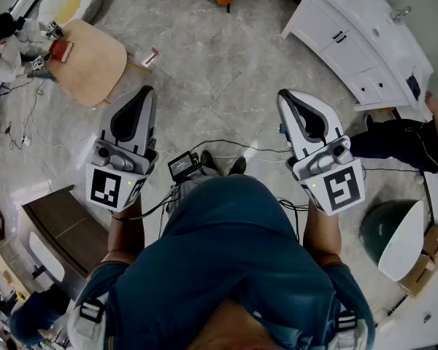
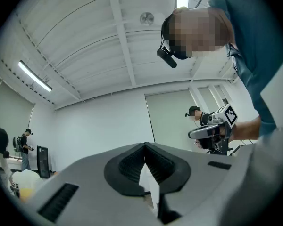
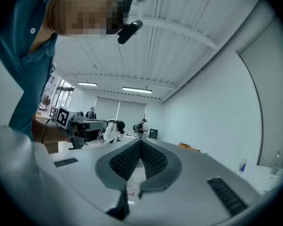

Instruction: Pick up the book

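Note:
My left gripper (image 1: 147, 92) and right gripper (image 1: 283, 95) are held side by side in front of my body, above the tiled floor. Both are shut with nothing between the jaws. In the left gripper view the pads (image 2: 132, 166) of the left gripper (image 2: 145, 147) meet against a bare wall. In the right gripper view the right gripper (image 3: 140, 142) is likewise shut and empty. A red, book-like thing (image 1: 60, 49) lies on a round wooden table (image 1: 95, 68) at the far left, well away from both grippers.
A small red-and-white object (image 1: 150, 57) lies on the floor ahead of the left gripper. A white cabinet (image 1: 365, 42) stands at the upper right, with a person (image 1: 398, 137) beside it. A dark wooden unit (image 1: 66, 228) is at the lower left. Another person (image 1: 7, 46) sits by the round table.

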A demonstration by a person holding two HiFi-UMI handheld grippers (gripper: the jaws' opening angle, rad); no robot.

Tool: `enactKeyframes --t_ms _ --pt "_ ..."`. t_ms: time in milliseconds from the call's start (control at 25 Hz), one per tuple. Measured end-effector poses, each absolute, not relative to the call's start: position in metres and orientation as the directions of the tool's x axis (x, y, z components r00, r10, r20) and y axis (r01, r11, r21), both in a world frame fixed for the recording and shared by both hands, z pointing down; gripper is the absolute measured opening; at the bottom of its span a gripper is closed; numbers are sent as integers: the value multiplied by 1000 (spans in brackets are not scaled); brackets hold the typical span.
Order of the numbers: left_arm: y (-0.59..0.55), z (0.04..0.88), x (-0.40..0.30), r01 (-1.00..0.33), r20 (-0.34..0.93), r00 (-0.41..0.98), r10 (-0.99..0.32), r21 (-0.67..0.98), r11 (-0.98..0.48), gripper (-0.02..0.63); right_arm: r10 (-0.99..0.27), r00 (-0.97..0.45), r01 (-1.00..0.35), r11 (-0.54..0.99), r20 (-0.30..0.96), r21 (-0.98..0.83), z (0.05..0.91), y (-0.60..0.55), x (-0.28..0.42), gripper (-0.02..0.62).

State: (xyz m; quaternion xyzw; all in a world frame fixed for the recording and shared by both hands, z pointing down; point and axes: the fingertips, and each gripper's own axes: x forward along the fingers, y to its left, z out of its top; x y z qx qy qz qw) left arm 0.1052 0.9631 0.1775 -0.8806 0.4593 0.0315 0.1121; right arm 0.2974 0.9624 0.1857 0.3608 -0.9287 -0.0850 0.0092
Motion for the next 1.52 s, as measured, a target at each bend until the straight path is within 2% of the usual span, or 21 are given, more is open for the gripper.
enactKeyframes --t_ms 600,840,1200,1320,1520 --pt "943 184 72 -807 -172 590 -789 -156 -570 5 -682 -730 -678 719 -30 153 194 944 264 12" --pt "934 196 46 -809 -136 587 -798 -136 -571 5 -678 -733 -680 728 -60 83 195 932 241 12" --pt "918 207 -2 -806 -145 593 -792 -112 -582 5 -720 -691 -721 683 -53 117 192 906 207 12" --pt "908 202 0 -802 -177 597 -783 -107 -587 5 -721 -691 -719 683 -38 126 192 898 209 12" --pt "889 207 6 -814 -151 581 -800 -114 -569 5 -722 -691 -720 684 -34 119 197 872 222 12"
